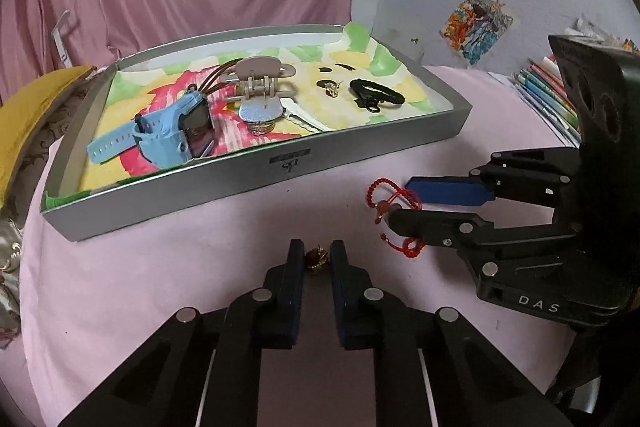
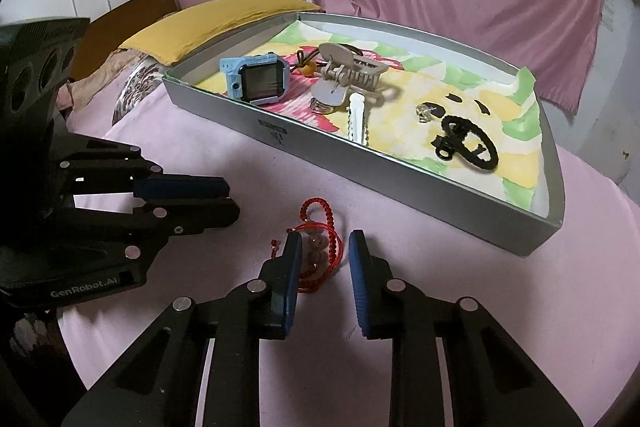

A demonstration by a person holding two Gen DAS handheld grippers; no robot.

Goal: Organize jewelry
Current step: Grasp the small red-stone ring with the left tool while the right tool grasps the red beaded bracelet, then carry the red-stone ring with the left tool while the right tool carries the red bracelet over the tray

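Left wrist view: left gripper (image 1: pixel 317 259) pinches a small, indistinct earring (image 1: pixel 317 259); right gripper's (image 2: pixel 325 251) part-open fingers straddle red bracelet (image 2: pixel 320 227).

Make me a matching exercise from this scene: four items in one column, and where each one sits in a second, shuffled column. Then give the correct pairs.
Items
1. blue watch
2. red cord bracelet
3. small gold piece
4. black hair clip

Places
A. on the pink cloth, between the left gripper's fingers
B. in the tray, at the end near the yellow cushion
C. in the tray, at the end away from the yellow cushion
D. on the pink cloth, between the right gripper's fingers

Pairs: 1-B, 2-D, 3-A, 4-C
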